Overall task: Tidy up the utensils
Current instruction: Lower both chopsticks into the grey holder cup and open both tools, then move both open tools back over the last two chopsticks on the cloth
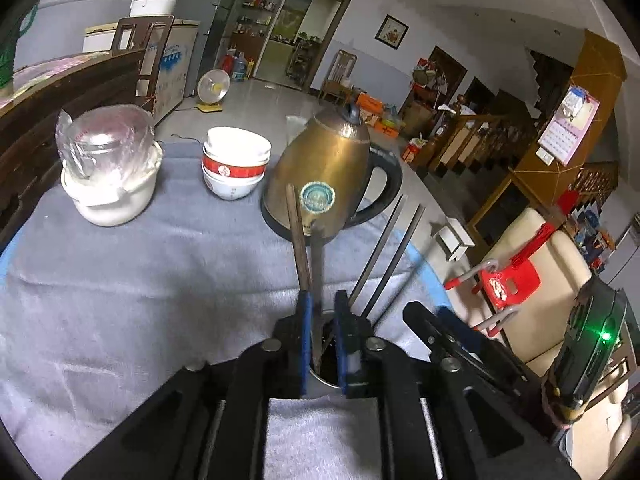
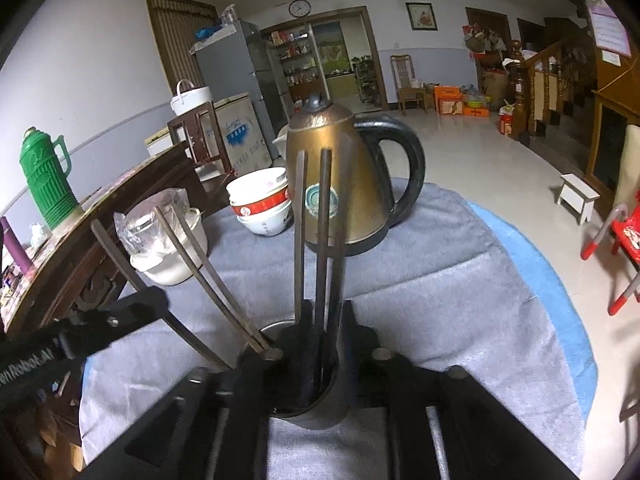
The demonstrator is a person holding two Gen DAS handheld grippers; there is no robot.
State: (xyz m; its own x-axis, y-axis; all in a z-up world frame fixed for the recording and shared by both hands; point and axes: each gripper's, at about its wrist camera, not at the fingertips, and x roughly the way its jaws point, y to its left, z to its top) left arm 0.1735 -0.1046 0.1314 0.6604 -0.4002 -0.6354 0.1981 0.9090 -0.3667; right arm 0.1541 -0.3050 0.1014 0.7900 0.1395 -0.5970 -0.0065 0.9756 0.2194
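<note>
Step in hand: dropping chopsticks into the round steel holder cup (image 2: 308,408), which stands on the grey cloth-covered table (image 1: 120,280), near side of the brass-coloured electric kettle with black handle (image 1: 324,176).

Left gripper (image 1: 322,344): blue pads parted a little, two dark wooden chopsticks (image 1: 306,252) between them, tips down in the cup. Can't tell if the pads are touching them; looks like a release.

Right gripper (image 2: 320,344): jaws straddle the cup mouth, roughly half open, dark chopsticks (image 2: 322,240) standing upright in the gap, not pinched as far as I can see.

More chopsticks lean out of the cup, tilted away from the kettle.

Stacked red-and-white bowls (image 1: 236,164) sit just beside the kettle.

Next, my read: widen both, back straight out along the sticks without snagging them or tipping the cup.
</note>
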